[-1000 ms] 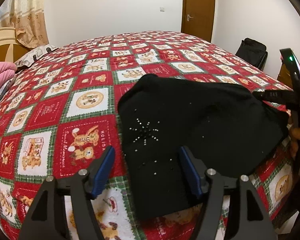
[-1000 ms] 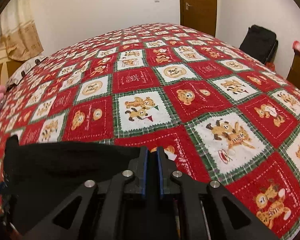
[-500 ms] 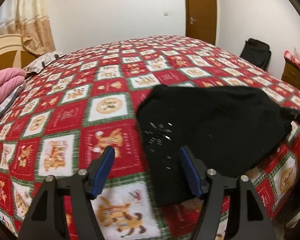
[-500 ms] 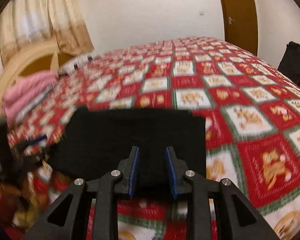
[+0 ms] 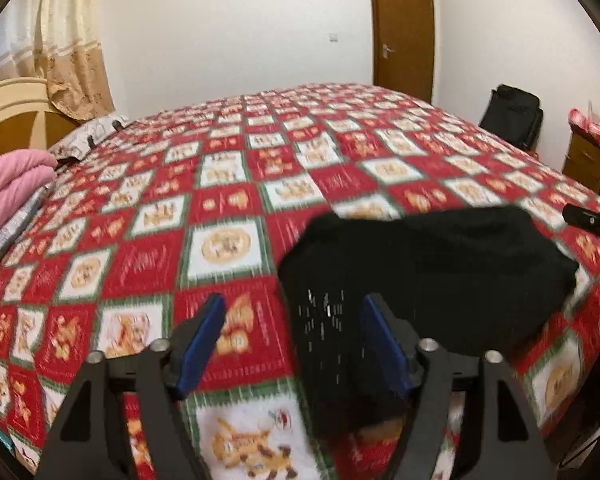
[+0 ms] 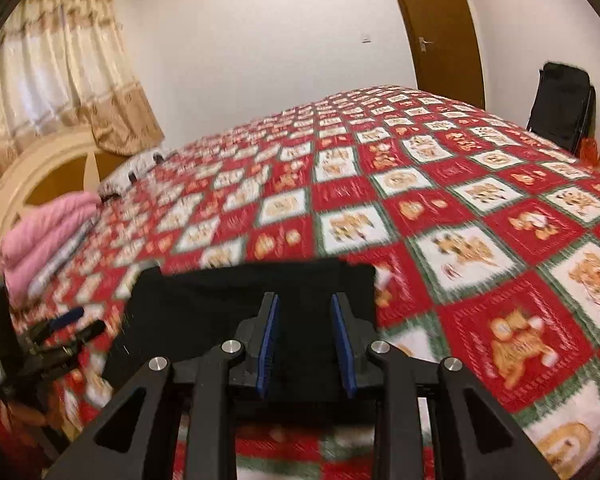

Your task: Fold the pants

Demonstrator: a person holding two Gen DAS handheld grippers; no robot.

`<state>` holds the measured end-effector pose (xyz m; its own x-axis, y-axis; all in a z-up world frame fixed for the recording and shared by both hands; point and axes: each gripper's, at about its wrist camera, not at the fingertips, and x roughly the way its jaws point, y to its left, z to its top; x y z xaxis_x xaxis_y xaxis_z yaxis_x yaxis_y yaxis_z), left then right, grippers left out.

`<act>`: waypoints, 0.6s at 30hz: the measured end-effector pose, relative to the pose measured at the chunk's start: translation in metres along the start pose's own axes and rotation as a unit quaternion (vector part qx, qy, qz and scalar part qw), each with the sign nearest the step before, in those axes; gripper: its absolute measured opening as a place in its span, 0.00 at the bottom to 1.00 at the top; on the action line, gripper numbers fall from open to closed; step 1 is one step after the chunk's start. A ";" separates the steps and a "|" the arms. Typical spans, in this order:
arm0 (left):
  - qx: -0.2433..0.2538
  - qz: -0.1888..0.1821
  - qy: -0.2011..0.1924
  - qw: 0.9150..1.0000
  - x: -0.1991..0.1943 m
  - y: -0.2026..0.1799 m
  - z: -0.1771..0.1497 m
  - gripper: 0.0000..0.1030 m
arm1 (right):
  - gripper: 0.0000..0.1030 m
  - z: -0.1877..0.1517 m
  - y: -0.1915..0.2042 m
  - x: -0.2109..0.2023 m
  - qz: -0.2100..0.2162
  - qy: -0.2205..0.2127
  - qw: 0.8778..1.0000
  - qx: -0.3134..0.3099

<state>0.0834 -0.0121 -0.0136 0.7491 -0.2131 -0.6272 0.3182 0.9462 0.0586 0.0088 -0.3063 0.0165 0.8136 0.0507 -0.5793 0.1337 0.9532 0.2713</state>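
The black pants point(image 5: 432, 264) lie folded into a compact dark block on the near edge of the bed, on the red-and-white bear-print quilt point(image 5: 228, 208). The left gripper point(image 5: 292, 340) hangs above their near left corner, jaws wide and just opened further, nothing pinched. The right gripper point(image 6: 304, 336) sits over the near side of the fabric, jaws narrow but apart, also just opening, and empty. The cloth looks soft, light and limp; an edge or corner, layers pinched together, seems the safest hold.

Open quilt point(image 5: 228, 184) beyond folded pants point(image 5: 440, 264), pink blanket point(image 5: 8, 188) far left
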 end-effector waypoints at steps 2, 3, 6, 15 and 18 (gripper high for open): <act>-0.001 0.015 -0.004 1.000 0.002 -0.007 0.012 0.80 | 0.47 0.011 0.006 0.009 0.020 0.007 0.999 0.035; 0.001 0.017 -0.005 1.000 0.004 -0.012 0.016 0.80 | 0.57 0.014 0.012 0.014 0.034 0.011 0.998 0.048; 0.010 0.023 -0.006 1.000 0.005 -0.025 0.019 0.81 | 0.58 0.016 0.037 0.023 0.055 0.008 0.998 0.040; -0.018 0.048 0.044 0.998 0.026 -0.026 0.007 0.84 | 0.58 0.011 0.051 0.045 -0.039 0.000 0.999 -0.024; -0.050 0.030 0.069 0.996 0.042 -0.016 0.005 0.87 | 0.59 0.012 0.018 0.058 -0.090 0.007 0.996 -0.001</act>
<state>0.1131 -0.0370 -0.0368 0.6765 -0.1262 -0.7256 0.2101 0.9773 0.0258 0.0650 -0.2898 -0.0032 0.7683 -0.1167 -0.6294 0.2759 0.9476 0.1612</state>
